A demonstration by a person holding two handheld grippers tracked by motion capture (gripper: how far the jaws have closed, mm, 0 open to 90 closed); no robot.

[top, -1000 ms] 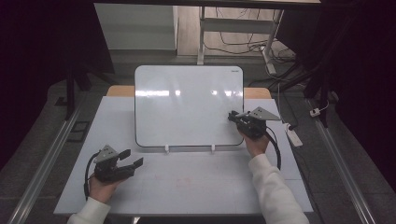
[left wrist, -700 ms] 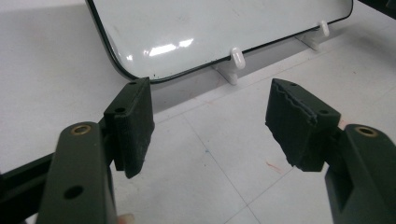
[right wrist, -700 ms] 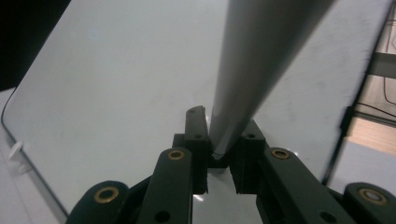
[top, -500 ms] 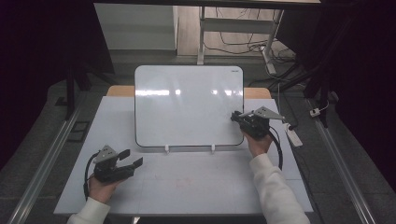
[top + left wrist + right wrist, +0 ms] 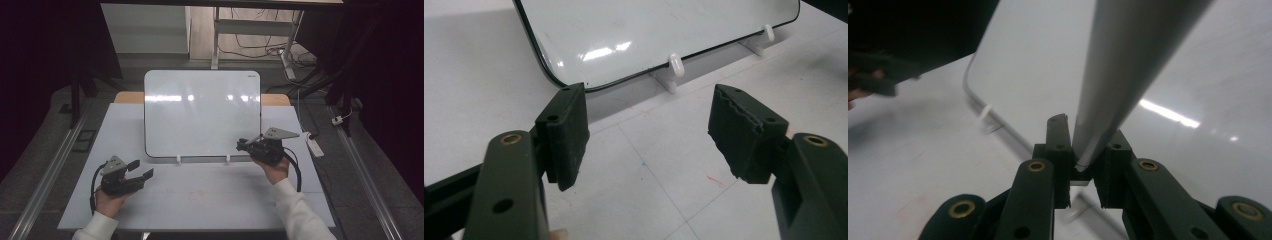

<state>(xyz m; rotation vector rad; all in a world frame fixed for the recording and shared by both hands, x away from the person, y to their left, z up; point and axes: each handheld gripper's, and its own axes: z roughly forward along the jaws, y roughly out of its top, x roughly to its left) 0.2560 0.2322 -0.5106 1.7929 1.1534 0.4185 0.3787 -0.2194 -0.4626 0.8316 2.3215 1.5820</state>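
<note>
Pulled down toward the whiteboard's (image 5: 202, 113) near right corner, my right claw (image 5: 241, 145) clamps a grey marker (image 5: 1128, 65) for writing; left claw (image 5: 140, 169) idles open.

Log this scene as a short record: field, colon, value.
surface: white table
main thing: whiteboard, propped on two small white stands
left gripper: open, holds nothing, low over the table, short of the whiteboard's near left corner
right gripper: shut on a grey rod; the rod's kind cannot be told
right gripper place: at the whiteboard's near right corner
other: power strip on the floor to the right
</note>
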